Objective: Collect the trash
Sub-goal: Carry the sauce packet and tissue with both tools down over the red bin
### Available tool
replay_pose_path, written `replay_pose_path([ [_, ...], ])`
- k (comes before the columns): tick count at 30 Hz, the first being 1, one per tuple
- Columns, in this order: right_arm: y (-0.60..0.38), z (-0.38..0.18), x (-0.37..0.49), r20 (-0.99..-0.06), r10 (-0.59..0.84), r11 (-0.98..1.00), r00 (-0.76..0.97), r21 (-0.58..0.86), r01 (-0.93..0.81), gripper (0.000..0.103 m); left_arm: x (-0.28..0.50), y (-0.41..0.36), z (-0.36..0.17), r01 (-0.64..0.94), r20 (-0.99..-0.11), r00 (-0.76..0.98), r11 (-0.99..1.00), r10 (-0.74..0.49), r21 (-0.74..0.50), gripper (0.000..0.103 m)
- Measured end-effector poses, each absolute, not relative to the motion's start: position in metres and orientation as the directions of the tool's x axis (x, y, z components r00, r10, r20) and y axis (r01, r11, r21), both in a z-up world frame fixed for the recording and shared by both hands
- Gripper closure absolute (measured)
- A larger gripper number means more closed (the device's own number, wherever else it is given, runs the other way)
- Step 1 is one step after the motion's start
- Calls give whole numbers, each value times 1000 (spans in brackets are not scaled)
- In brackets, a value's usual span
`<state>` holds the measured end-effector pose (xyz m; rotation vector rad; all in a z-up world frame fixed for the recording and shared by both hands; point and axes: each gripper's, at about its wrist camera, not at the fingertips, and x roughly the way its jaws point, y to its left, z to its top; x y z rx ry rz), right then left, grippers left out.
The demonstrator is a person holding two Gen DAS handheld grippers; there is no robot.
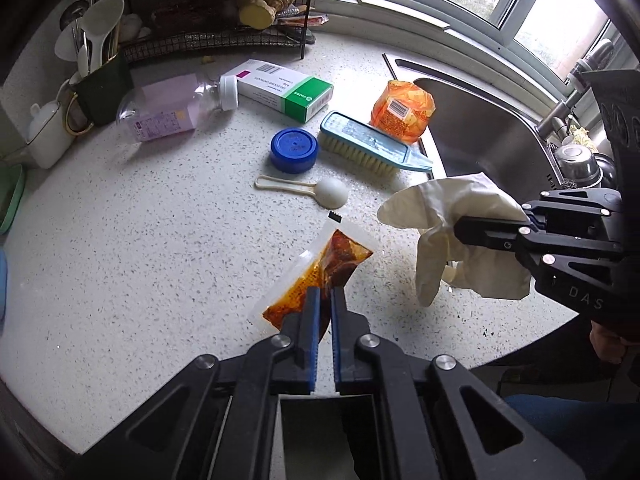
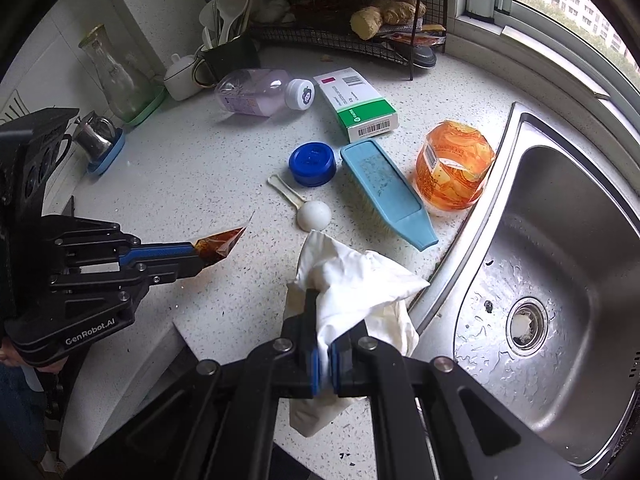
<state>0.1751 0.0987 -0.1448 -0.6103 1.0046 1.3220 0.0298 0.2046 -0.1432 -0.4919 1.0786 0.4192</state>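
Observation:
My left gripper (image 1: 325,296) is shut on a clear sauce packet (image 1: 320,272) filled with red-brown oil, which hangs just above the speckled counter (image 1: 140,240). From the right wrist view the same left gripper (image 2: 196,254) comes in from the left with the sauce packet (image 2: 222,244) sticking out of its tips. My right gripper (image 2: 324,320) is shut on a crumpled white glove (image 2: 356,280), held above the counter edge beside the sink (image 2: 560,260). In the left wrist view the right gripper (image 1: 460,230) holds the glove (image 1: 452,224) at the right.
On the counter lie a purple bottle (image 1: 168,108), a green and white box (image 1: 280,88), a blue lid (image 1: 294,150), a blue brush (image 1: 372,144), an orange wrapper (image 1: 402,110) and a white spoon (image 1: 320,192). A wire rack (image 1: 208,12) and a utensil cup (image 1: 102,88) stand behind.

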Motion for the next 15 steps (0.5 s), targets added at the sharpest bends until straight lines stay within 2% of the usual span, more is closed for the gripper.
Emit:
replay_pose_path([
  [8, 57, -134, 167, -842, 536, 147, -66, 170, -974, 99, 22, 156, -127, -606, -903, 405, 782, 148, -144, 101],
  [15, 13, -128, 168, -826, 558, 116, -80, 172, -978, 99, 31, 94, -112, -594, -896, 412, 795, 167, -125, 101],
])
